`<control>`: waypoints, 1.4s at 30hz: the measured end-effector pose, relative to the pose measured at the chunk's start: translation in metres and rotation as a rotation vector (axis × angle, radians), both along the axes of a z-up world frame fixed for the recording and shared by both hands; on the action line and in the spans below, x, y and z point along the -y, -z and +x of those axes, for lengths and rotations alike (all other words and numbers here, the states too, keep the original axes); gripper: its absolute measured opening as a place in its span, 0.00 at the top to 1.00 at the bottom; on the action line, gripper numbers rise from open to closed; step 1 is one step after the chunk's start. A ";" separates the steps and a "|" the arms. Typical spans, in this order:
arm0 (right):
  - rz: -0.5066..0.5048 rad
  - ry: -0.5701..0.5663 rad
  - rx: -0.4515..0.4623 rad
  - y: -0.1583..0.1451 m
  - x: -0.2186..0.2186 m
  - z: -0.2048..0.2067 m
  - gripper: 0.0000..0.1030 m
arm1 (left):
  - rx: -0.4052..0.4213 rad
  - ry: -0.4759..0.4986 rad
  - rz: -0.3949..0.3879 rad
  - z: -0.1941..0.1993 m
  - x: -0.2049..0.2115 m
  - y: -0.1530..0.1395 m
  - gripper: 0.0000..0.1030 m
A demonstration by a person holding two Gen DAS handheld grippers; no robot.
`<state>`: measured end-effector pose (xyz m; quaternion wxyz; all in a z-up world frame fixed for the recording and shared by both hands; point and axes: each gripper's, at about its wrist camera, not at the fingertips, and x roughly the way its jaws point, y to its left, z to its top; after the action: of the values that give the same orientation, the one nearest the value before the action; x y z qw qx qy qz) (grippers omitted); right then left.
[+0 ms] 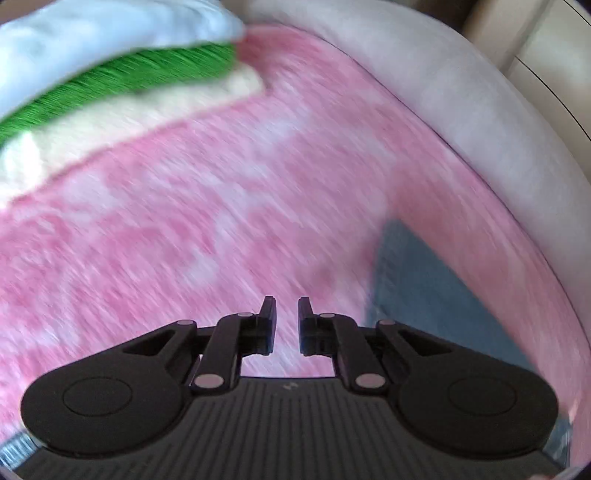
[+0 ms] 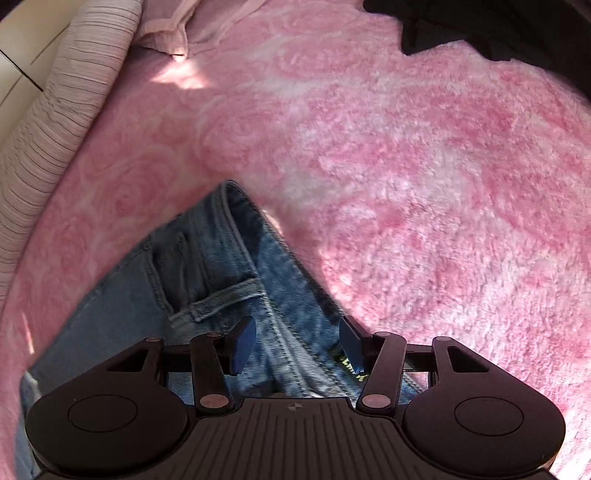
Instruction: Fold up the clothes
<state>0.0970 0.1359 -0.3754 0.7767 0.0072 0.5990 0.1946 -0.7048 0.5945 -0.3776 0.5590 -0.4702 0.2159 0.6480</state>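
In the left wrist view, blurred by motion, the left hand-held gripper (image 1: 287, 308) hangs over a fluffy pink blanket (image 1: 229, 236) with a narrow gap between its pads and nothing in that gap, so it is released and empty. A corner of the blue jeans (image 1: 417, 291) lies flat on the blanket to the right of the fingers, apart from them. At the upper left sits a stack of folded clothes (image 1: 110, 77): a pale blue piece on top, a green one under it, a cream one at the bottom. A grey padded edge (image 1: 461, 103) curves along the blanket's far right side. In the right wrist view, the right hand-held gripper (image 2: 297, 332) points steeply down at the jeans (image 2: 207, 266), its jaws standing wide apart. The waistband, with a belt loop (image 2: 221, 299), runs between the blue pads (image 2: 245, 341), but the pads do not press on the denim, so nothing is grasped. The jeans lie at the lower left on the pink blanket (image 2: 406, 166). A striped grey cushion edge (image 2: 55, 122) borders the blanket at the left, a pale pink garment (image 2: 173, 33) lies at the top, and a dark item (image 2: 443, 26) shows at the upper right.
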 end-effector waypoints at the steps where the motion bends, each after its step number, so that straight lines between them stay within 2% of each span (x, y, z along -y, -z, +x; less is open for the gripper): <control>1: -0.002 0.003 -0.001 0.001 0.000 0.000 0.48 | 0.026 0.041 -0.005 0.013 0.001 0.001 0.92; 3: 0.002 0.001 -0.006 0.003 -0.001 -0.001 0.48 | 0.091 0.109 -0.019 0.044 -0.001 0.006 0.84; 5: 0.004 -0.019 -0.008 0.003 -0.004 -0.003 0.48 | 0.160 0.111 -0.031 0.064 -0.001 0.009 0.70; 8: 0.005 -0.048 -0.006 0.003 -0.009 -0.007 0.48 | 0.246 0.072 -0.069 0.083 -0.003 0.020 0.64; 10: 0.005 -0.061 -0.005 0.003 -0.011 -0.009 0.48 | 0.262 0.012 -0.116 0.086 -0.006 0.034 0.63; 12: 0.005 -0.061 -0.006 0.004 -0.010 -0.011 0.48 | 0.279 -0.062 -0.128 0.082 -0.009 0.046 0.69; 13: 0.005 -0.058 -0.005 0.005 -0.009 -0.012 0.48 | 0.288 -0.099 -0.115 0.080 -0.009 0.048 0.75; 14: 0.005 -0.055 -0.005 0.005 -0.008 -0.012 0.48 | 0.274 -0.118 -0.101 0.079 -0.011 0.046 1.00; 16: 0.001 -0.048 -0.004 0.005 -0.009 -0.012 0.47 | 0.210 -0.051 -0.035 0.086 -0.026 0.033 1.00; 19: -0.010 -0.039 -0.004 0.004 -0.010 -0.012 0.47 | 0.168 0.069 0.145 0.107 -0.070 -0.009 1.00; 21: -0.005 -0.050 0.009 -0.001 -0.014 -0.011 0.47 | 0.140 0.095 0.256 0.122 -0.102 -0.038 0.99; 23: 0.004 -0.064 0.035 -0.007 -0.017 -0.011 0.47 | 0.100 0.104 0.346 0.136 -0.130 -0.064 0.94; 24: 0.011 -0.070 0.048 -0.010 -0.019 -0.012 0.47 | 0.064 0.108 0.363 0.141 -0.137 -0.073 0.89; 25: 0.019 -0.077 0.059 -0.013 -0.020 -0.013 0.47 | 0.029 0.112 0.379 0.147 -0.143 -0.082 0.79; 26: 0.028 -0.084 0.070 -0.016 -0.020 -0.014 0.47 | 0.008 0.129 0.373 0.151 -0.143 -0.084 0.78; 29: 0.049 -0.109 0.102 -0.022 -0.018 -0.018 0.47 | -0.012 0.221 0.282 0.161 -0.122 -0.067 0.78; 31: 0.059 -0.131 0.120 -0.024 -0.013 -0.022 0.47 | 0.002 0.283 0.189 0.168 -0.097 -0.044 0.80; 34: 0.078 -0.172 0.124 -0.025 0.002 -0.028 0.47 | 0.080 0.391 0.049 0.184 -0.043 -0.007 0.93; 38: 0.120 -0.261 0.099 -0.024 0.026 -0.032 0.48 | 0.198 0.532 -0.072 0.218 0.039 0.016 0.93; 42: 0.157 -0.328 0.032 -0.016 0.049 -0.029 0.48 | 0.294 0.683 -0.140 0.258 0.113 0.015 0.93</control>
<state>0.0684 0.0872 -0.3599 0.7410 -0.0328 0.5628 0.3649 -0.4464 0.4819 -0.3926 0.7343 -0.4960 0.3214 0.3339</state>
